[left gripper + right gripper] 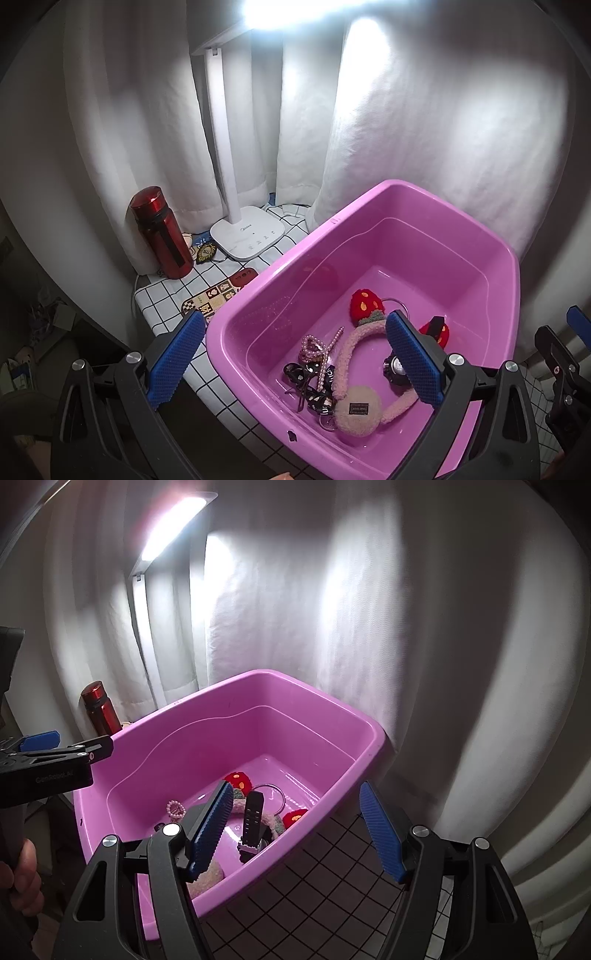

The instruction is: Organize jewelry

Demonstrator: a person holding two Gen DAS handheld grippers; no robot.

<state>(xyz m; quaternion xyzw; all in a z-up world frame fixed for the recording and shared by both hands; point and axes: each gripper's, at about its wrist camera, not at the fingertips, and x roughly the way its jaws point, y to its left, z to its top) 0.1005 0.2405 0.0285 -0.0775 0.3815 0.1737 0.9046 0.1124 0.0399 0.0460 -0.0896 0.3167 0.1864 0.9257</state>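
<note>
The left tongs are spread wide and hold nothing, one blue pad outside the near-left rim of the purple tub and the other hanging over its inside. The right tongs are likewise spread and hold nothing, their left pad over the tub's interior and their right pad out past its 3 o'clock corner above the grid-patterned table. All the jewelry lies on the tub floor: in the left wrist view a fluffy pink headband curves through the middle with a cream pom-pom at 6 o'clock, a red strawberry plush at 12 o'clock and a second red plush at 2 o'clock. A pearl hair clip sits at 9 o'clock of the headband, over a cluster of black hair clips. In the right wrist view a black watch lies lengthwise just beside a thin metal ring. Beyond the tub, at 10 o'clock in the left wrist view, stand a red bottle and the white base of a desk lamp before a white curtain.
</note>
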